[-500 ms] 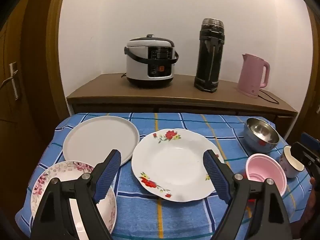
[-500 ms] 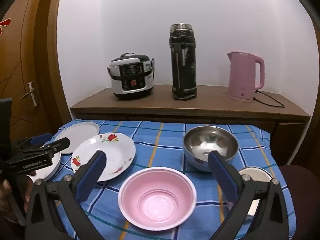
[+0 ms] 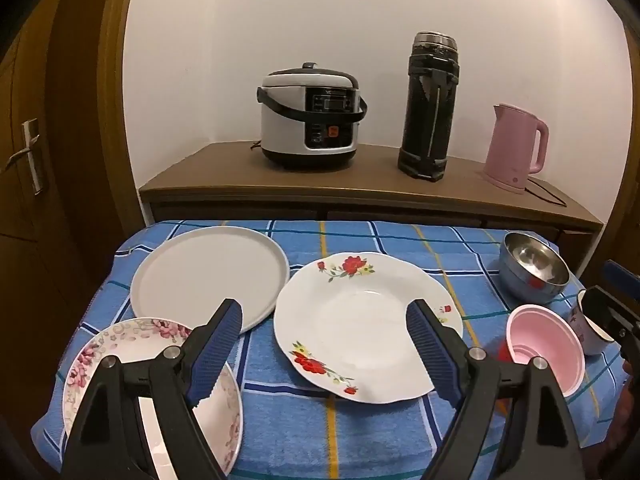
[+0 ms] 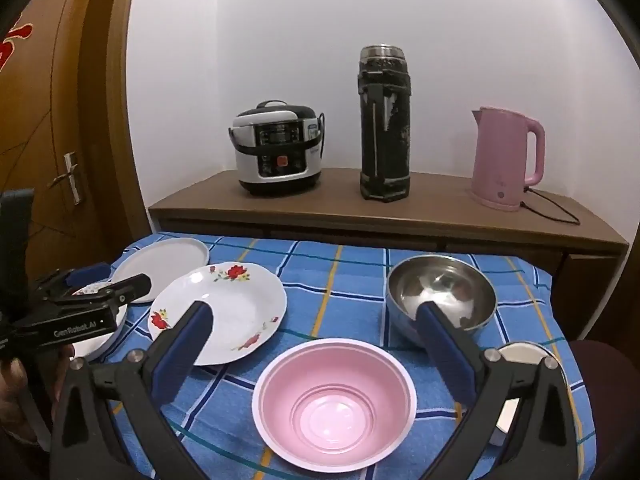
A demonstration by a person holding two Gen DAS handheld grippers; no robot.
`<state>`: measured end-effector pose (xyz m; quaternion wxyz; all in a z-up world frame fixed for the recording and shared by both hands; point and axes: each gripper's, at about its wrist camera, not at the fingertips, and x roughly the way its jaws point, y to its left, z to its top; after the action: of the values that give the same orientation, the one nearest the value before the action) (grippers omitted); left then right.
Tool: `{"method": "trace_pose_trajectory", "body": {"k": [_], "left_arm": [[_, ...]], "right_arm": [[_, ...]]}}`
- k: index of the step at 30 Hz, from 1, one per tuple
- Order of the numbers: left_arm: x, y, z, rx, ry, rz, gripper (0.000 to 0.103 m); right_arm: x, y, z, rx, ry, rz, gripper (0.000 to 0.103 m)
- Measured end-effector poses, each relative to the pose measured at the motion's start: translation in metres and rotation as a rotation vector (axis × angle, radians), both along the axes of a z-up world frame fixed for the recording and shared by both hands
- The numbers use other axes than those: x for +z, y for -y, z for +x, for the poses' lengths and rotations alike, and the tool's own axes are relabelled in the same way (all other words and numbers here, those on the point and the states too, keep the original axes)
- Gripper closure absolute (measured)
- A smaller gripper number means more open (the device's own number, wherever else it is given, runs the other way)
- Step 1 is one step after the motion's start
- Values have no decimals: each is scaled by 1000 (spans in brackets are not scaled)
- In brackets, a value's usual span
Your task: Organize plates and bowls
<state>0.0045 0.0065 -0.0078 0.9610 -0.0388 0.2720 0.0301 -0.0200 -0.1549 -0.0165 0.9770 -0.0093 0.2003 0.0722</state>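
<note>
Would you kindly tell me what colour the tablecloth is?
The tablecloth is blue, checked with white, dark and yellow lines; the right wrist view shows it best.

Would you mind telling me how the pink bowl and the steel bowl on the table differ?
The pink bowl is matte pink with stepped rings inside; the steel bowl is shiny bare metal that mirrors its surroundings. The pink bowl sits nearer the right gripper, the steel bowl farther back, toward the sideboard. Both stand upright, empty and untouched on the blue checked cloth.

Home dining corner, rice cooker (image 3: 310, 116), kettle (image 3: 516, 148), checked tablecloth (image 3: 360, 236)
</note>
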Motion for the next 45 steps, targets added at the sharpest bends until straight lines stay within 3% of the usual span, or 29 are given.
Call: {"method": "trace_pose_trajectory", "body": {"k": [45], "left_arm": [[-3,-13,-2,29,-9,2,17]], "right_arm": [[-7,-17,5,7,-26,-5,0]]}}
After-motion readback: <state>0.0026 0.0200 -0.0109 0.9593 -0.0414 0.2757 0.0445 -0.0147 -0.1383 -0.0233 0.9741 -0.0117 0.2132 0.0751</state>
